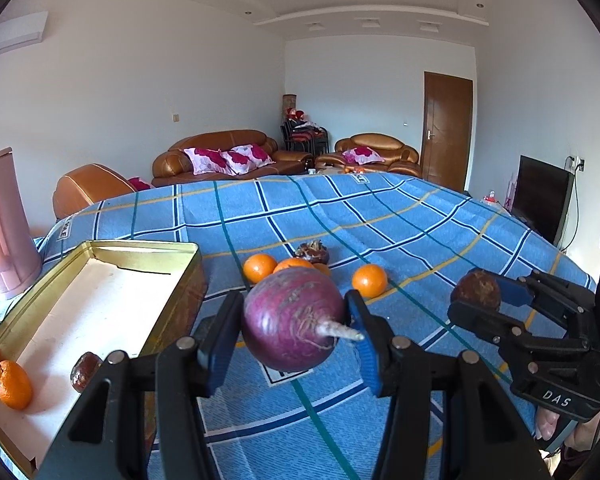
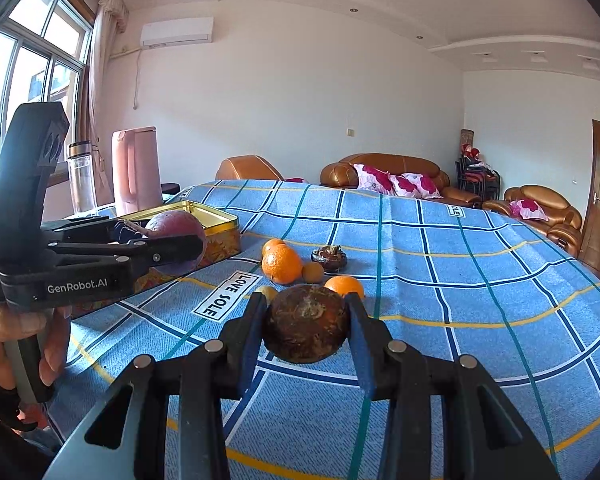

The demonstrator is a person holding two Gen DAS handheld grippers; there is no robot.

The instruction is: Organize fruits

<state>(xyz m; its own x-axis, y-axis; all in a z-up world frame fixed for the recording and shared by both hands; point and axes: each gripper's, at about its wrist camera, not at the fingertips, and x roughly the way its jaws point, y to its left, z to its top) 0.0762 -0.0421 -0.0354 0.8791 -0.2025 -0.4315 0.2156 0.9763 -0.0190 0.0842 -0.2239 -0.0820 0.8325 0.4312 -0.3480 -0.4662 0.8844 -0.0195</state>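
We hold two things clear of the blue checked cloth [image 1: 380, 216]. Our left gripper [image 1: 294, 320] pinches a purple radish [image 1: 292, 316] between its blue pads, the pale root tip pointing back at the camera. Our right gripper [image 2: 306, 322] pinches a brown fruit [image 2: 307, 324], round and rough-skinned, with both fingers pressed to its sides. From the left camera the right gripper sits off to the right, well apart from the radish.

To our left lies the gold tin [image 1: 140, 250], open, its pale floor mostly bare. At its near end rest one orange [image 1: 12, 384] and a dark date [image 1: 83, 370], a little apart. The near right wall of the tin stands just beside the left gripper's left finger.

Beyond the grippers a loose cluster lies on the cloth: a big orange [image 2: 281, 265], a second orange [image 2: 273, 246] behind it, a small orange fruit [image 2: 313, 272] touching its right side, a dark lumpy fruit [image 2: 329, 258] farther back, and another orange [image 2: 345, 286] just behind the brown fruit. A small yellowish fruit [image 2: 267, 292] peeks out by the right gripper's left finger.

A pink jug [image 2: 136, 168] and a clear bottle [image 2: 82, 178] stand past the tin's far end. Sofas [image 1: 220, 152] line the far wall.
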